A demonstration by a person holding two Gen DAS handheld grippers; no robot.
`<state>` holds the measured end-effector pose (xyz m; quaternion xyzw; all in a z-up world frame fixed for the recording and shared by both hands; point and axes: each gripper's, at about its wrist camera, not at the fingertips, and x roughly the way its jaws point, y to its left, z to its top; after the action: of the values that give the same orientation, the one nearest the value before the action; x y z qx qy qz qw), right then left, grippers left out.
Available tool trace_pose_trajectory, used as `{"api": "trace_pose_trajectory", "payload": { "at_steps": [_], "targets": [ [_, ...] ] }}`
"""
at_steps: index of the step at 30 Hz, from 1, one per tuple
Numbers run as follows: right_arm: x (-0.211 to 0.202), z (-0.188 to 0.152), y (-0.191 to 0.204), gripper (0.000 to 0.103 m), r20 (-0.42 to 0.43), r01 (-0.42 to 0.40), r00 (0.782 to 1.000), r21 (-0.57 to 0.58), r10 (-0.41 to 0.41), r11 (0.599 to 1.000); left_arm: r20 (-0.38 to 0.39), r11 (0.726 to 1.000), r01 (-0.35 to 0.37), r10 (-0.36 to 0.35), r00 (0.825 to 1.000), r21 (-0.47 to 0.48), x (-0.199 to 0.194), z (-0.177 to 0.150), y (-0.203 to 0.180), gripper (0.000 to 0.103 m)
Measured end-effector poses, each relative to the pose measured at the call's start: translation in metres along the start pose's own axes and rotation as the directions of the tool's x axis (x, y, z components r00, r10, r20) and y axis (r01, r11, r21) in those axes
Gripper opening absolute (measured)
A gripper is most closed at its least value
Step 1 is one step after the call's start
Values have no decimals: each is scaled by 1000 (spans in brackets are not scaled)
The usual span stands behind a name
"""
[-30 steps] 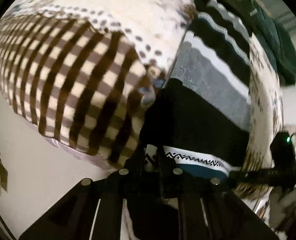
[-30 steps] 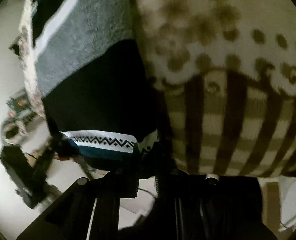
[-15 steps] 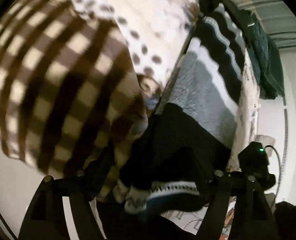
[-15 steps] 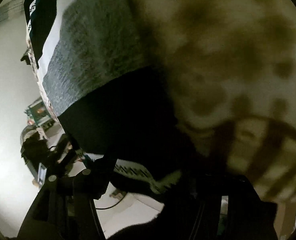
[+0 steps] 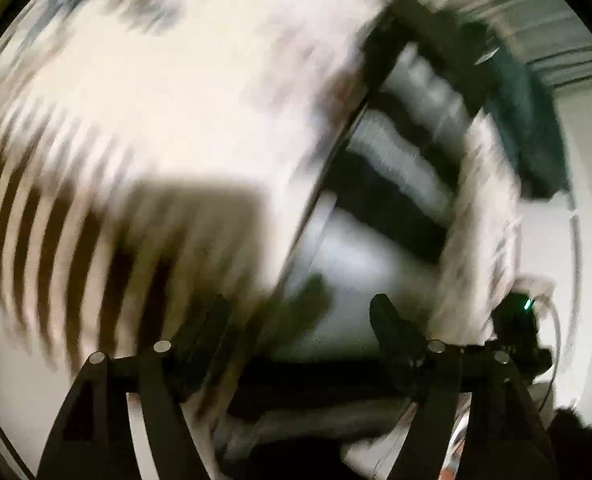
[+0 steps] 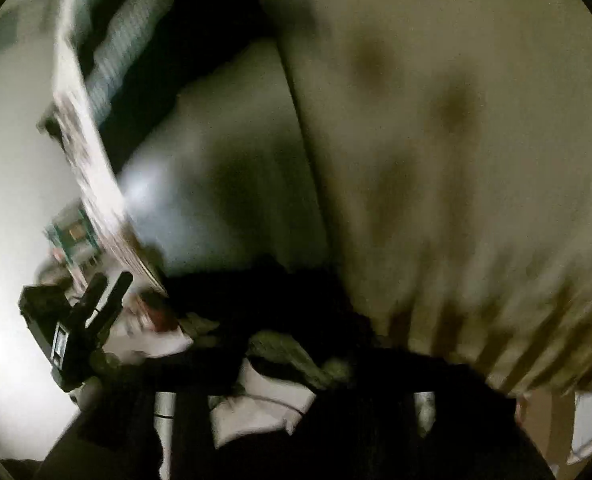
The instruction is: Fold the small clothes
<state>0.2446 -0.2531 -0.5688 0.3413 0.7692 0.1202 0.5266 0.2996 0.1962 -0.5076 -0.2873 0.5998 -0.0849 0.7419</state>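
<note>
A knitted garment [image 5: 395,184] with black, grey and white bands lies folded on the patterned bedspread [image 5: 156,100]. My left gripper [image 5: 297,324] hovers before its near edge. Its jaws are opening, with nothing pressed between them. In the right wrist view the same garment [image 6: 224,168] lies ahead, blurred and dim. My right gripper [image 6: 294,364] is mostly lost in shadow. Its jaws stand wide apart, and I see no cloth pinched in them. Each gripper shows in the other's view: the right one [image 5: 515,328] with a green light, the left one [image 6: 84,320].
The cream bedspread [image 6: 455,160] with brown checks and dots fills most of both views. Dark green clothes [image 5: 527,120] lie at the far right end of the bed. A pale floor [image 6: 12,200] with small clutter lies beyond the bed's edge. Both views are motion-blurred.
Both grippers were shut on the garment's patterned hem. They have let it go, spread their jaws and drawn back and up from the cloth, which now lies on the bed.
</note>
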Motion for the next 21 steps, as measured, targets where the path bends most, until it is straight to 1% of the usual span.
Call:
{"api": "trace_pose_trajectory", "payload": {
  "at_steps": [1, 2, 3, 4, 5, 6, 8, 9, 11, 12, 13, 14, 15, 16, 17, 18, 19, 20, 21],
  "targets": [
    [-24, 23, 6, 59, 65, -28, 998, 11, 27, 1000, 13, 999, 36, -36, 999, 11, 7, 25, -9, 72],
    [-39, 40, 12, 59, 103, -48, 994, 12, 46, 999, 27, 998, 64, -65, 998, 28, 19, 57, -21, 72],
    [-56, 66, 16, 59, 145, -72, 987, 3, 71, 997, 40, 996, 79, -81, 996, 41, 30, 84, -30, 71],
    [-73, 93, 26, 59, 199, -86, 976, -8, 86, 996, 52, 993, 101, -104, 993, 63, 41, 108, -41, 72],
    [-87, 122, 38, 59, 259, -102, 960, -30, 107, 994, 58, 989, 116, -121, 991, 91, 60, 141, -55, 72],
    [-101, 149, 42, 59, 300, -114, 946, -49, 123, 992, 62, 988, 113, -119, 991, 101, 76, 166, -66, 72],
    [-116, 195, 54, 60, 349, -138, 925, -63, 151, 988, 44, 982, 152, -158, 986, 110, 107, 213, -83, 71],
    [-122, 225, 64, 63, 375, -174, 907, -77, 190, 982, 41, 982, 154, -159, 986, 106, 118, 231, -88, 72],
    [-127, 267, 77, 78, 406, -239, 877, -90, 255, 967, 22, 980, 177, -179, 984, 86, 148, 264, -94, 72],
    [-126, 282, 83, 79, 415, -257, 869, -89, 270, 962, 15, 984, 164, -166, 986, 70, 158, 276, -93, 71],
    [-122, 293, 89, 79, 423, -264, 864, -83, 273, 961, 5, 980, 190, -190, 982, 64, 168, 285, -92, 71],
    [-120, 308, 94, 80, 423, -263, 866, -74, 269, 962, 7, 977, 204, -205, 979, 67, 175, 292, -92, 68],
    [-114, 323, 98, 80, 409, -256, 876, -55, 256, 965, 17, 974, 217, -219, 976, 70, 175, 293, -90, 51],
    [-110, 332, 100, 80, 399, -259, 881, -39, 253, 965, 28, 965, 249, -252, 967, 84, 170, 291, -87, 27],
    [-105, 340, 102, 68, 383, -271, 887, -23, 259, 962, 16, 957, 277, -279, 960, 87, 165, 291, -82, 9],
    [-102, 341, 109, 49, 391, -272, 882, -31, 262, 962, 17, 940, 332, -334, 942, 79, 158, 292, -79, 9],
    [-106, 340, 113, 8, 399, -270, 877, -54, 268, 961, 28, 916, 393, -396, 918, 78, 149, 292, -76, 9],
    [-108, 339, 120, 7, 394, -264, 877, -80, 274, 961, 38, 902, 424, -428, 903, 81, 141, 294, -74, 9],
    [-116, 338, 129, 7, 412, -273, 860, -123, 300, 954, 49, 898, 431, -436, 898, 87, 134, 295, -70, 9]
  ]
}}
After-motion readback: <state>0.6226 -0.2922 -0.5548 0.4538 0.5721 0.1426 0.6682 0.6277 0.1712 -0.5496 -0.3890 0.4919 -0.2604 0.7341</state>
